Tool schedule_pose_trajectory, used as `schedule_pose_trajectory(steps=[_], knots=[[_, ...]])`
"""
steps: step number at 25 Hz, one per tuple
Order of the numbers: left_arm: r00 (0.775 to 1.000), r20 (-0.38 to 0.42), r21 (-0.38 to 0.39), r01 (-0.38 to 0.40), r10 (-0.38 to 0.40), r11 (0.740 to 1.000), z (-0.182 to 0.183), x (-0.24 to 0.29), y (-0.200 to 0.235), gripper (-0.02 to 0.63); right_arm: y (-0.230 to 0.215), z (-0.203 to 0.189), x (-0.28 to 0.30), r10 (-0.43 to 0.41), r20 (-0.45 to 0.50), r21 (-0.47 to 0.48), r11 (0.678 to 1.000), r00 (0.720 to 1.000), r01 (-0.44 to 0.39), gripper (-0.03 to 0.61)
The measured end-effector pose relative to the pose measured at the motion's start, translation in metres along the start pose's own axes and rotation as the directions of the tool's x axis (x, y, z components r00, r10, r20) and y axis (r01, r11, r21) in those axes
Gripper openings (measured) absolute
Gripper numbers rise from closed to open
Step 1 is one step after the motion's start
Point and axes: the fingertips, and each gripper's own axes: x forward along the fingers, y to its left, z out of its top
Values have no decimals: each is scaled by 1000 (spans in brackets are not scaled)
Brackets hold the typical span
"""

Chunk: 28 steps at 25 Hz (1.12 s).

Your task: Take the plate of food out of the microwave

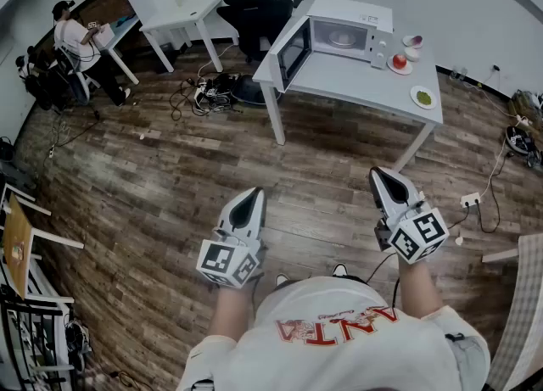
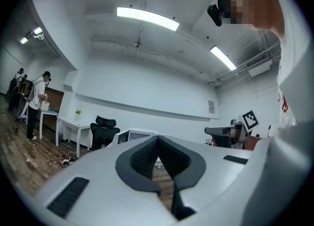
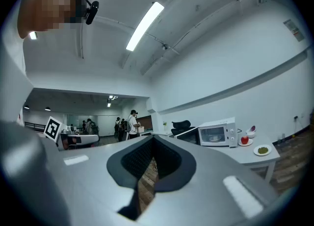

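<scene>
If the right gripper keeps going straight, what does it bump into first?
Nothing soon: the right gripper has wooden floor ahead. Farther on, probably the end of the white table by the white microwave's open door, though depth is unclear.

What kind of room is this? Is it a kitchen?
Probably an office or workroom, not a kitchen: a black office chair, white desks with a person at one, and the microwave sitting on a plain white table.

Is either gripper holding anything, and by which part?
Nothing is held. Left gripper and right gripper are both shut and empty, away from the microwave.
</scene>
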Motion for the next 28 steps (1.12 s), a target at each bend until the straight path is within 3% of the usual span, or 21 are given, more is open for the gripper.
schedule_pose_trajectory(steps=[13,20,28], knots=[[1000,-7,-2,21,-21,1000,-1,6,-7,8,-5,-4,-3,-19,-11,14,1000,1000,19,-2],[999,-17,0,43,-43,999,-4,15,-24,9,-18,0,-12,-14,27,91,996,1000,11,-2],[998,-13,-26,56,-57,998,-24,61,-63,9,-81,0,-39,-45,4,119,992,999,44,-2]])
